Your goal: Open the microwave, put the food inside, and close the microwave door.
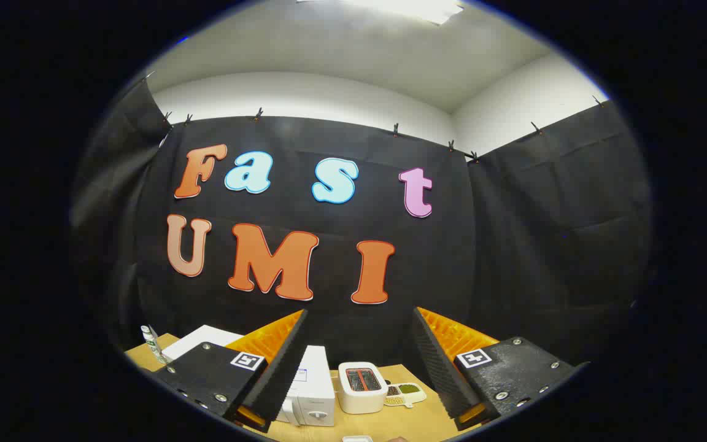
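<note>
Microwave (312, 393) sits low beyond the spread, empty gripper (359, 362), behind its left finger.

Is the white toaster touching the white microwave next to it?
Apart. In the gripper view, bare table shows between the toaster and the microwave; the gripper is open above them.

Wooden table (390, 423) bears white microwave (313, 393), white toaster (361, 387), small dish (404, 393)

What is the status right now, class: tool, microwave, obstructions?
Tool open, holding nothing, raised above the table. Microwave below, partly behind left finger; door state unclear. Toaster beside it.
</note>
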The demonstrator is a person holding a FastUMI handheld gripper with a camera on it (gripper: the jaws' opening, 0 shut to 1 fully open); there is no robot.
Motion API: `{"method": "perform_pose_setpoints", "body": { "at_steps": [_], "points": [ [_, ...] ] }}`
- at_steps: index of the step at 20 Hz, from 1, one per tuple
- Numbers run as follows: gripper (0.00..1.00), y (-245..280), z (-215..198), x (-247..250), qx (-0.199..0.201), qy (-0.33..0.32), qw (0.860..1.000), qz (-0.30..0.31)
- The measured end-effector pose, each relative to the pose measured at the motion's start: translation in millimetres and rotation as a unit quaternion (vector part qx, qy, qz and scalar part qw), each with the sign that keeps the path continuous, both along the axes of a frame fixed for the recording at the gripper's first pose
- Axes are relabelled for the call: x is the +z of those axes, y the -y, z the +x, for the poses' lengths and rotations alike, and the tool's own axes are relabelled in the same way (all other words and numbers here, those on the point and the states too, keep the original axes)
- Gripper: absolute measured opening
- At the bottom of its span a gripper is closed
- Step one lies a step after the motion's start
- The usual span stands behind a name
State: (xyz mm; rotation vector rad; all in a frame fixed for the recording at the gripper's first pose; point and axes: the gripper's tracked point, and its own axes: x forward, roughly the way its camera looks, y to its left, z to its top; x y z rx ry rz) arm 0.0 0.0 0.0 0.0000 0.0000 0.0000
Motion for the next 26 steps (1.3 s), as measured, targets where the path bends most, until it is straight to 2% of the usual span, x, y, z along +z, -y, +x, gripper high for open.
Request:
{"method": "perform_pose_setpoints", "body": {
  "at_steps": [8, 16, 21, 26],
  "points": [
    [0.98, 20.5, 6.7, 0.3, 0.015, -0.002, 0.999, 0.04],
    [0.98, -0.5, 10.1, 5.3, 0.039, -0.003, 0.999, 0.035],
    [0.98, -34.9, 11.7, -45.9, 0.065, -0.027, 0.996, 0.054],
    [0.98, -70.7, 1.2, -140.2, 0.084, -0.099, 0.99, 0.057]
  ]
}}
